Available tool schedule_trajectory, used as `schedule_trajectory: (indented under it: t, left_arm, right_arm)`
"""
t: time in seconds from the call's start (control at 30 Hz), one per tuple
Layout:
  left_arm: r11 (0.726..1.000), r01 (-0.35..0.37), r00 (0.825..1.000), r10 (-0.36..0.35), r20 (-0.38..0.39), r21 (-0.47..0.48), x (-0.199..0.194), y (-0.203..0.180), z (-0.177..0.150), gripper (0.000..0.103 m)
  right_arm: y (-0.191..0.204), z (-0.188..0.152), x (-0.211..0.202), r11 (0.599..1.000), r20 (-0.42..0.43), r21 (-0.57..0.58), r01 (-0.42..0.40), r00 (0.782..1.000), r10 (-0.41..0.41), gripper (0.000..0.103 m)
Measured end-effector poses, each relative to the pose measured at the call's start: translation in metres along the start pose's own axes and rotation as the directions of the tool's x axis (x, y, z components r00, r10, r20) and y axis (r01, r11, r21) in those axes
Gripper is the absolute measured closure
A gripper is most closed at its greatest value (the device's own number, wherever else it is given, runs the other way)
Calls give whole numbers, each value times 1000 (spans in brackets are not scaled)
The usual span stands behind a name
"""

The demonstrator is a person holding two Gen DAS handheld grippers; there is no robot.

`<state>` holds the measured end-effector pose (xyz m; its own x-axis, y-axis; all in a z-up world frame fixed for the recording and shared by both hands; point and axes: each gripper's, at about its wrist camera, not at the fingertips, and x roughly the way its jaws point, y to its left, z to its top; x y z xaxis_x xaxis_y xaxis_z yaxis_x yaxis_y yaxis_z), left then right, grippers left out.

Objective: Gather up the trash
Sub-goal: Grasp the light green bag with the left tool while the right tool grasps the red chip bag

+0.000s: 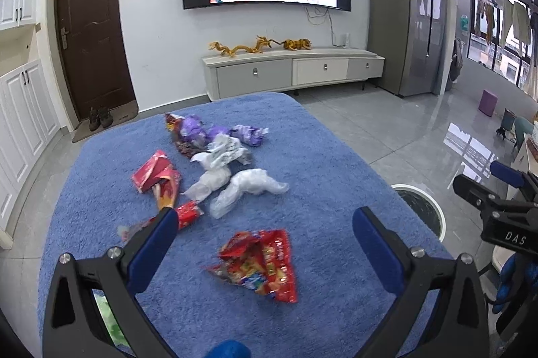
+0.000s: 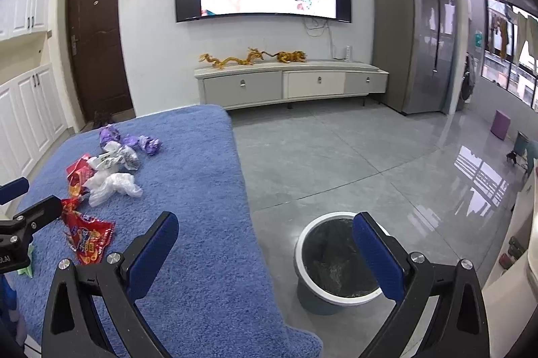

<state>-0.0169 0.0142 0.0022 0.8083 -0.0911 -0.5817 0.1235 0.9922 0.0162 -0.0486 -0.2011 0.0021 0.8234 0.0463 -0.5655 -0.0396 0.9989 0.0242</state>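
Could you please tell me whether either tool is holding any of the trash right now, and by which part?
Nothing is held. The left tool is open above the red wrapper, and the right tool is open and empty.

The desk (image 1: pixel 302 156) wears a fuzzy, matt blue cloth, and on it lie a crinkled, glossy red foil wrapper (image 1: pixel 259 263), clear crumpled plastic bags (image 1: pixel 242 186) and shiny purple wrappers (image 1: pixel 201 131). Both grippers look like matt black plastic with bright metal screws, their fingers (image 2: pixel 376 257) faced with finely textured blue pads. The floor (image 2: pixel 370 156) is polished grey tile that mirrors the window, and the bin (image 2: pixel 336 260) has a smooth white rim around a dark plastic liner.
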Motion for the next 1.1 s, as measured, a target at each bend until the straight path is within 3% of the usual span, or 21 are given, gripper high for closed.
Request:
schedule_trajectory:
  t: [0.13,0.33,0.43,0.6,0.7,0.8,0.87,0.9,0.97,1.03,1.1]
  left_arm:
    - [998,-42,999,43,14,-51,-12,35,-11,0]
    - [975,-133,990,124,-59,-177,-28,105,-55,0]
    - [956,-163,984,138,-117,-243,-28,133,-76,0]
    - [936,-162,980,116,-160,-313,-22,158,-92,1]
    - [938,-139,979,82,-186,-319,-12,164,-94,11]
    - [938,-103,977,34,-210,-330,-3,163,-96,23]
    - [938,-92,976,19,-215,-333,1,163,-98,25]
    - [938,-86,976,13,-215,-334,2,162,-98,32]
    - [936,-72,975,-6,-221,-345,5,163,-98,44]
    - [937,-61,975,-18,-223,-345,6,162,-98,52]
    - [938,-57,976,-20,-217,-341,6,160,-97,57]
  right_arm:
    - [12,6,6,998,-4,-35,-54,999,54,0]
    - [46,14,37,976,-71,-86,-202,978,197,0]
    - [69,17,53,949,-123,-97,-299,950,287,0]
    - [123,8,76,859,-260,-109,-501,848,462,1]
    - [150,0,81,819,-305,-139,-557,811,499,2]
    - [170,-4,85,782,-341,-158,-603,776,530,21]
    - [179,-7,89,768,-367,-163,-620,760,536,46]
    - [183,-9,93,761,-381,-162,-628,752,538,53]
    - [187,-13,98,748,-400,-154,-646,732,551,81]
    - [186,-13,96,743,-395,-147,-653,728,561,91]
    - [180,-12,91,742,-380,-143,-655,729,570,93]
